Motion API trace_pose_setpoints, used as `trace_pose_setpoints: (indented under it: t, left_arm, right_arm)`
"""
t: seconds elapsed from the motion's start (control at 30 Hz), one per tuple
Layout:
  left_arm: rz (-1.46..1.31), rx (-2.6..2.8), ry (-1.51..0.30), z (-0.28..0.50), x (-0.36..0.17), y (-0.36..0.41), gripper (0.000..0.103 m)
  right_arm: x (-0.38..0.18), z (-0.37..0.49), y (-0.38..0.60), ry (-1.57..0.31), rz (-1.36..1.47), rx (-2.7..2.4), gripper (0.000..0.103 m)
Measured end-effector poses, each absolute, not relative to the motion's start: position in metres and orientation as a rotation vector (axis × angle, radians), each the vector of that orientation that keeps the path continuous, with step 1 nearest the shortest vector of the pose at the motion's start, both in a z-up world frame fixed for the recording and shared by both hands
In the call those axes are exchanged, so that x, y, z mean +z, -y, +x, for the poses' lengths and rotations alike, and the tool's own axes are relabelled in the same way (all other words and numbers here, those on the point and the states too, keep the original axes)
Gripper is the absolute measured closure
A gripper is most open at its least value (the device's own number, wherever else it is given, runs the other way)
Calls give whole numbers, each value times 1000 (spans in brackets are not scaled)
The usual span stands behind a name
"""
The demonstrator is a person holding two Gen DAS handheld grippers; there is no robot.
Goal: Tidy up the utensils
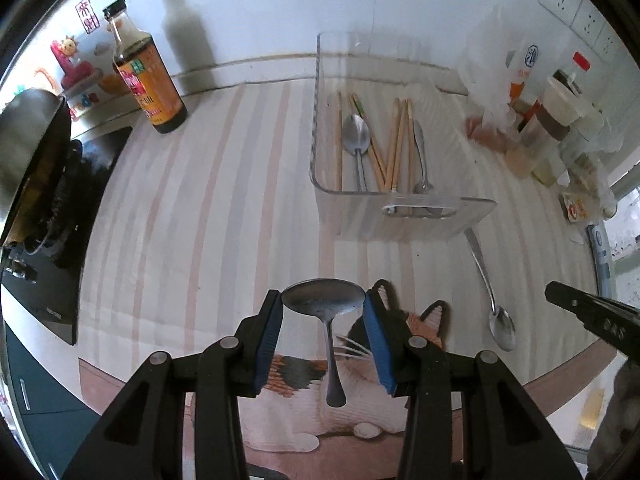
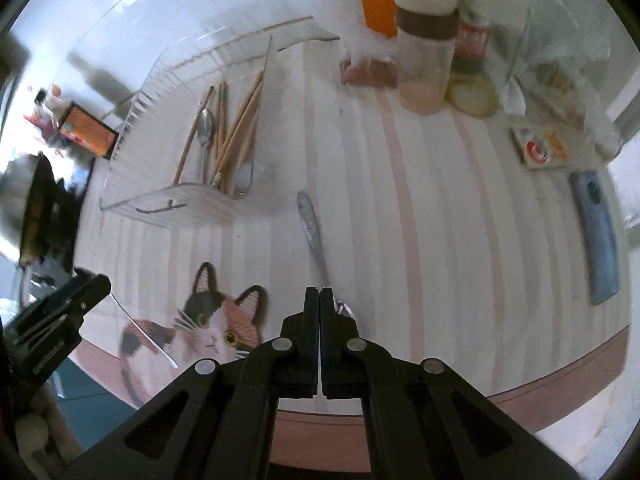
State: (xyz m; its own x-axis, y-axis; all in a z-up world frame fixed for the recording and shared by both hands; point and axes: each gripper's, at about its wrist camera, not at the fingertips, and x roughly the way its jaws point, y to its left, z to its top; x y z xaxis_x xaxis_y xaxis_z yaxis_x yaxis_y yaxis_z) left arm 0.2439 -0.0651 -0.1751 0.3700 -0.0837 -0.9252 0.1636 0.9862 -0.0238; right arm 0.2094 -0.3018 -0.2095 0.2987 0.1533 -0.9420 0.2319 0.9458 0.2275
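Between left tongs [image 1: 324, 308] — spoon [image 1: 323, 301] clamped.

White wall [image 1: 280, 8] behind, striped cloth with a cat print over the surface [image 1: 208, 208], wall sockets [image 1: 576, 4] upper right, bright daylight.

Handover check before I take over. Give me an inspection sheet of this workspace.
Surface: striped cloth with a cat print, covering the counter.
Job's things: clear bin holding chopsticks and spoons; one spoon in the left tool; another spoon lying loose on the cloth.
Clutter: sauce bottle, jars and cups, packet, phone.
Grippers: left tool shut on a spoon's bowl; right tool shut, empty.
Cables: nothing seen.
Surroundings: stove with a pan, wall sockets.
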Motion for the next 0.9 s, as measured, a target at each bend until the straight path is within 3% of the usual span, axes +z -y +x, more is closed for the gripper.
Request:
trace_pose_setpoints:
  t: [0.07,0.27,0.43,0.47,0.5,0.53,0.6,0.9]
  left_arm:
    - [73,-143,-1184,241,-179,64,65]
    - [70,-90,-1230,243,-207,52,65]
    - [62,-67,-1259,244,-226,48,65]
    - [58,-64,-1262,244,-228,47,65]
    - [52,-61,-1265,244,-229,46,65]
    - [45,-60,-1266,244,-230,45,65]
    - [37,-61,-1263,243,-228,44,65]
    - [20,-75,-1208,244,-196,37,65]
  right_arm:
    - [-223,215,308,-1311,382,-63,100]
    - [-257,229,303,-1379,313,-53,75]
    - [-294,232,280,-1503,175,-27,73]
    - [-294,229,272,-1487,119,-21,75]
    - [-294,228,267,-1493,81,-31,87]
    - [-293,226,265,-1485,55,-44,92]
    - [-289,224,266,-1479,89,-48,97]
    - [-238,213,274,-1371,224,-42,103]
